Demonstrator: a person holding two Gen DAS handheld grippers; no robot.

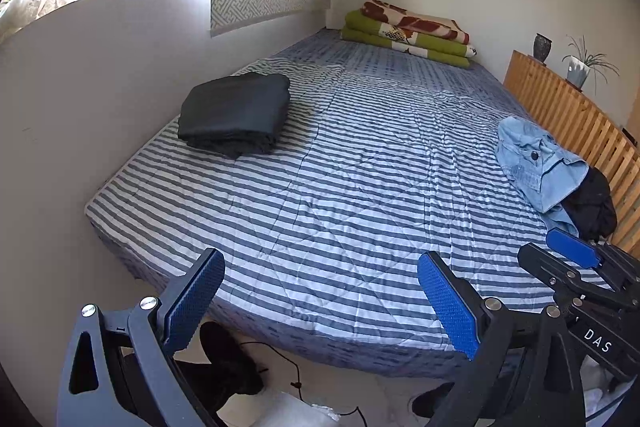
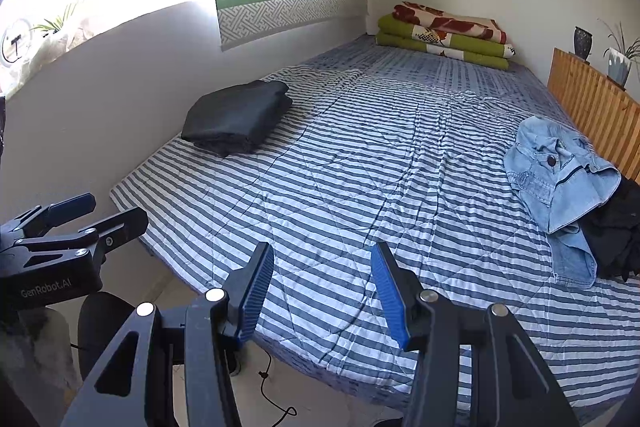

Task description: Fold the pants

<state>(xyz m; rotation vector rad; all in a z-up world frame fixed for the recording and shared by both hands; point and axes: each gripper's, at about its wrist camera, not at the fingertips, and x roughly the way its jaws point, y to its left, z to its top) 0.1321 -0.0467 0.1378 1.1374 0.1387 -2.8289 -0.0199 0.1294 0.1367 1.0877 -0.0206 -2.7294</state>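
Crumpled light-blue denim pants lie in a heap at the right side of the bed, beside a dark garment. A folded black pair rests at the far left of the bed, near the wall. My left gripper hangs open over the bed's near edge, holding nothing. My right gripper is also open and empty, a little above the near edge. In the left wrist view the right gripper shows at the right border; the right wrist view shows the left gripper at its left border.
The bed carries a blue-and-white striped quilt. Folded green and red blankets are stacked at the far end. A wooden slatted rail with a vase and potted plant runs along the right. Cables and dark shoes lie on the floor.
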